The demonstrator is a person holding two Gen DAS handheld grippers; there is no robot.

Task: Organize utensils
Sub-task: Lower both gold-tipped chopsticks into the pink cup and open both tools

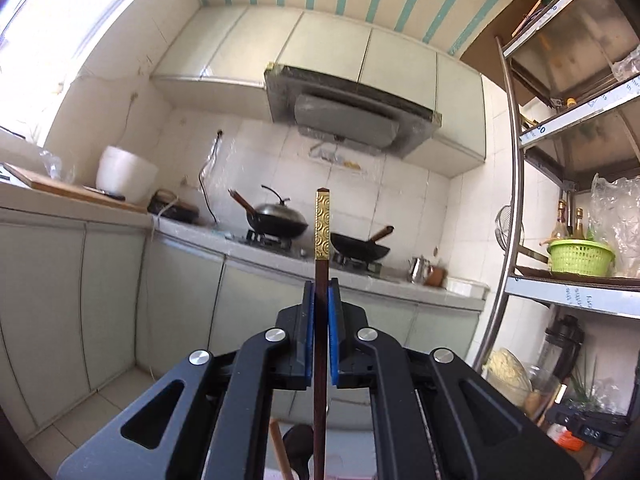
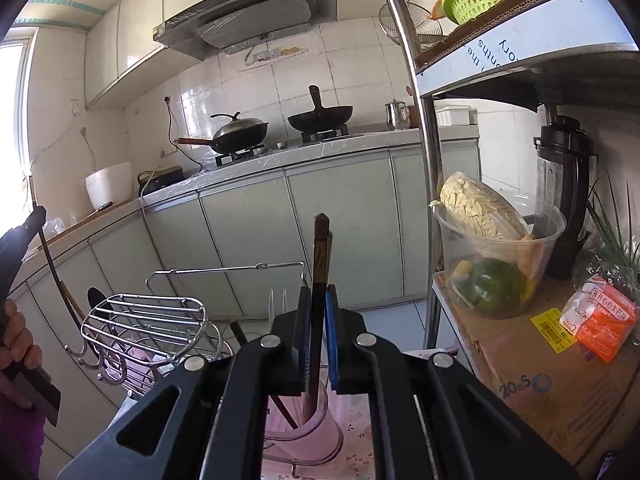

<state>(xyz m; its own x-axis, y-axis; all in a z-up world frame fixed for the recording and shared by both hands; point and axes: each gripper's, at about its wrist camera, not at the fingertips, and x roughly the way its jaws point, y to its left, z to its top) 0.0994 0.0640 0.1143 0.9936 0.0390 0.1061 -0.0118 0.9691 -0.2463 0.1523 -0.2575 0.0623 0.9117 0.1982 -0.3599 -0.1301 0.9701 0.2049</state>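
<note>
A kitchen, seen from two cameras mounted on hand-held tongs.

In the left wrist view, a white rice cooker point(image 1: 126, 174) sits at far left on the bench point(image 1: 224, 246), beside a wooden board. Further right on the stove are a lidded wok point(image 1: 276, 220) and an open black pan point(image 1: 360, 248). At centre, the left tongs point(image 1: 321, 300) are clamped on a dark chopstick point(image 1: 322, 240) that stands upright between the blue pads point(image 1: 334, 320), its gold patterned top rising above the fingertips. Its lower end runs down out of view below the tongs. To the right, a metal shelf rack point(image 1: 568, 290) carries a green basket point(image 1: 580, 256).

In the right wrist view, at far left, the person's left hand point(image 2: 16, 344) grips the other tool, and the thin chopstick it carries hangs down beside a wire rack point(image 2: 148, 320). At centre, the right tongs point(image 2: 318, 300) are clamped on a second chopstick point(image 2: 320, 248), roughly upright and slightly tilted, with another stick seemingly close behind it. Its lower end reaches into a pale pink utensil cup point(image 2: 300, 428) that stands on a floral cloth directly below the tongs; one more stick leans inside that cup. To the right, a clear tub holding cabbage point(image 2: 484, 208) rests on a cardboard box on the shelf, near a black blender point(image 2: 568, 184).
</note>
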